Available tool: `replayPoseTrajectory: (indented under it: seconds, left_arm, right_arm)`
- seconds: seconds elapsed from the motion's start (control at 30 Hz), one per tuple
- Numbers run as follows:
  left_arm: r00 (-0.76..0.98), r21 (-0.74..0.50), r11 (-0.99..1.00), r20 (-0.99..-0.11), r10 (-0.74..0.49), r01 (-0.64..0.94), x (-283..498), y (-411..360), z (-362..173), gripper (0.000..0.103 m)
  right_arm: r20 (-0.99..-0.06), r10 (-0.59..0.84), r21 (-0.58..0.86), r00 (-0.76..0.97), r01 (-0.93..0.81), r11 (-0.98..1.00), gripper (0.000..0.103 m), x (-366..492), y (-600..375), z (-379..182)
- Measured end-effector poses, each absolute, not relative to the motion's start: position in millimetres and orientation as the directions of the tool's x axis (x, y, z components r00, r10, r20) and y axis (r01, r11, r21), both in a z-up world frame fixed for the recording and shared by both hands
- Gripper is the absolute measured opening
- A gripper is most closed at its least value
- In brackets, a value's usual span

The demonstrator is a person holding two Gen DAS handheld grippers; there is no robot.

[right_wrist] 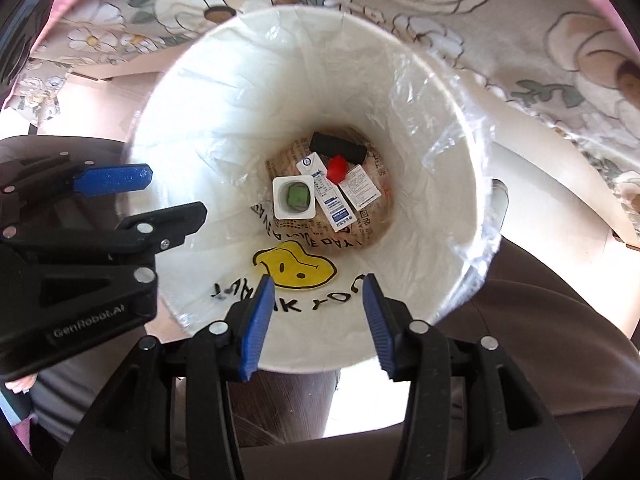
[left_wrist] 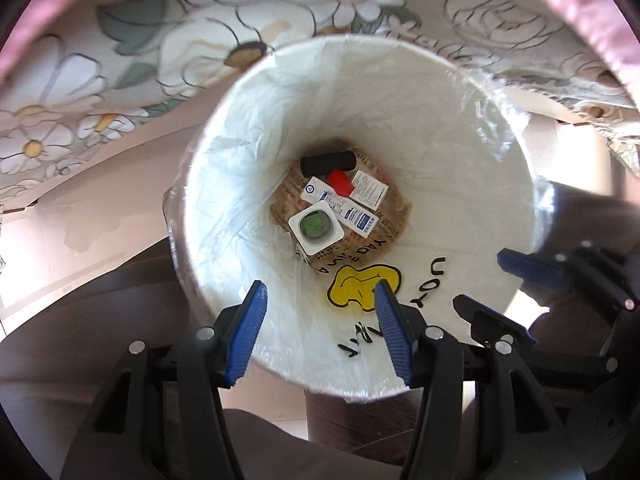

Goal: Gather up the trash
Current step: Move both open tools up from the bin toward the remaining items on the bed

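A floral cloth (left_wrist: 120,40) covers the surface beside a white bin (left_wrist: 460,152) lined with a clear bag (right_wrist: 452,120). At the bin's bottom lies the trash: a black cylinder (left_wrist: 328,163), white packets (right_wrist: 334,200), a square tub (left_wrist: 316,227) and a red scrap (right_wrist: 337,169). Above the bin's mouth, the left hand-held gripper (left_wrist: 320,308) and right hand-held gripper (right_wrist: 318,304) both stand spread and empty.

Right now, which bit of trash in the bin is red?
The small red piece, wedged between the black cylinder and the white packets; nothing else there is red.
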State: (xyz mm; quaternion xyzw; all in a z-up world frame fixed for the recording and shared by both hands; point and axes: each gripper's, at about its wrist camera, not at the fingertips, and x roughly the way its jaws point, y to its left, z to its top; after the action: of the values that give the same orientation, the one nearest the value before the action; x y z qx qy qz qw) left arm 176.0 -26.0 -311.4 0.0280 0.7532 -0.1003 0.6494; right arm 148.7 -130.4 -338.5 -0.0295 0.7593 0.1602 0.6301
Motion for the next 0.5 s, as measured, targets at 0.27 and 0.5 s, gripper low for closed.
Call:
replayPoseTrajectory:
  seconds: [0.27, 0.5]
  left_arm:
    - [0.028, -0.034, 0.963, -0.999, -0.043, 0.269, 168.4, -24.9, -236.1, 0.058]
    - [0.214, -0.020, 0.962, -0.974, -0.081, 0.272, 180.7, -21.8, -146.5, 0.076]
  right_arm:
    - [-0.987, 0.155, 0.160, -0.040, -0.298, 0.941, 0.054, 153.9, -139.5, -262.5]
    - [-0.971, 0.138, 0.062, 0.193, -0.354, 0.933, 0.068, 164.9, -162.6, -172.8]
